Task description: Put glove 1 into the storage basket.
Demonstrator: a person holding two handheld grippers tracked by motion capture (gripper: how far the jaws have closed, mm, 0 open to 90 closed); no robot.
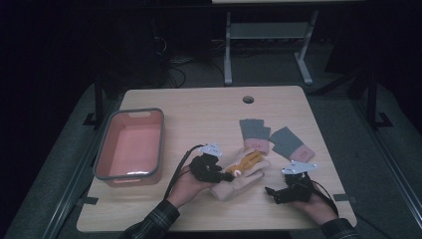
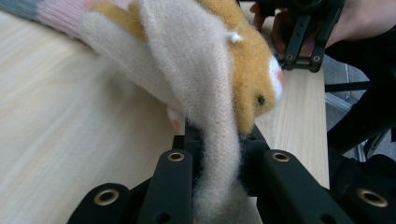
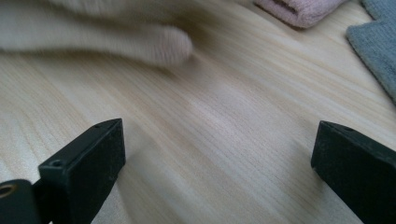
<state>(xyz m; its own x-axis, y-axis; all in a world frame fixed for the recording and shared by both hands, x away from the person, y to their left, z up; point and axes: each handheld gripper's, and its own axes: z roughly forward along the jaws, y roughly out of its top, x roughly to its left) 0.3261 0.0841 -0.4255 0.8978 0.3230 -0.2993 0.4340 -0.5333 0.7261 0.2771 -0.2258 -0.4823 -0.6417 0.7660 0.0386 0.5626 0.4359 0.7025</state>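
A fuzzy cream glove [image 1: 244, 174] with an orange animal figure on it lies across the front middle of the wooden table [image 1: 199, 112]. My left gripper [image 1: 226, 175] is shut on it: in the left gripper view the cream fabric [image 2: 205, 70] is pinched between the black jaws of that gripper [image 2: 219, 144], and part of it hangs lifted off the wood. My right gripper [image 1: 271, 191] rests low near the front right edge, open, with bare wood between its jaws [image 3: 219, 154]. A cream glove finger [image 3: 154, 44] lies just beyond them.
Two grey gloves with pink cuffs [image 1: 255, 132] [image 1: 291, 142] lie flat behind the cream one. A pink bin with a grey rim [image 1: 130, 175] stands at the left. A round cable hole [image 1: 248, 99] sits near the far edge. The right gripper [image 2: 301, 58] is close ahead in the left gripper view.
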